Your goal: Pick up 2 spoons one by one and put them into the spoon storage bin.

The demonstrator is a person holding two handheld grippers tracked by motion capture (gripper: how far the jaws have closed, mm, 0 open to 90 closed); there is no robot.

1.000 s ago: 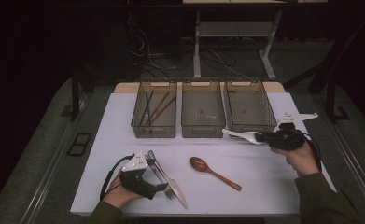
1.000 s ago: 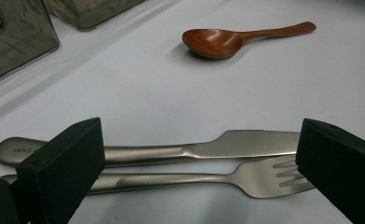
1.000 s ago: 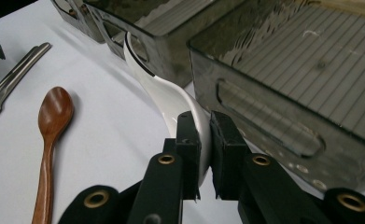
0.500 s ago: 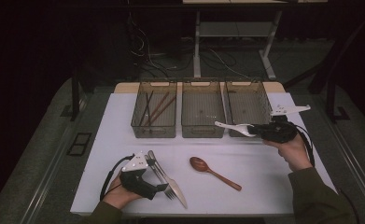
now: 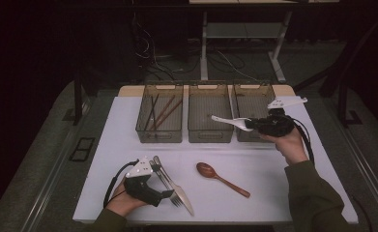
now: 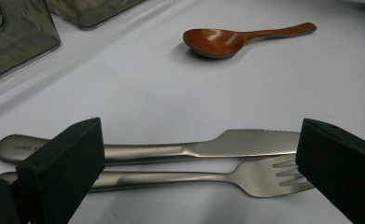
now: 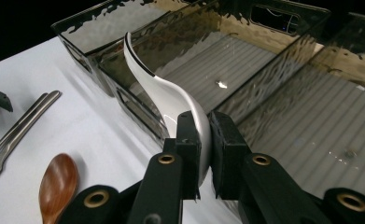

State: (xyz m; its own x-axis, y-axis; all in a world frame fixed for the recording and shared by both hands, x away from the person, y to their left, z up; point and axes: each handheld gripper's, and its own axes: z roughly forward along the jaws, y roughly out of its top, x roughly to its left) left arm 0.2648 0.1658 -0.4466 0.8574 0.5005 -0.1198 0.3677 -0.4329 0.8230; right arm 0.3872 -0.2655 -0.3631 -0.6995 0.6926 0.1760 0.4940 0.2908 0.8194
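Note:
A white spoon (image 5: 230, 121) hangs over the gap between the middle bin (image 5: 210, 136) and the right bin (image 5: 254, 96), and my right gripper (image 5: 253, 125) is shut on it. In the right gripper view the pads (image 7: 189, 130) pinch the white spoon (image 7: 166, 93) at its wider end, and its narrow end points up toward the bins. My left gripper (image 5: 169, 194) rests low at the table's front left. It stands open, with a steel fork (image 6: 189, 177) and a steel knife (image 6: 180, 149) lying flat between its jaws. A wooden spoon (image 5: 220, 178) lies on the mat between the hands.
Three smoky clear bins stand in a row at the back of the white mat (image 5: 273, 169). The left bin (image 5: 160, 133) holds several brown chopsticks (image 5: 162, 112). Beyond the table are a dark floor, cables and desk legs.
My right gripper has carried the white spoon left and a little up, from over the right bin toward the middle bin. The left gripper, fork and knife have stayed put.

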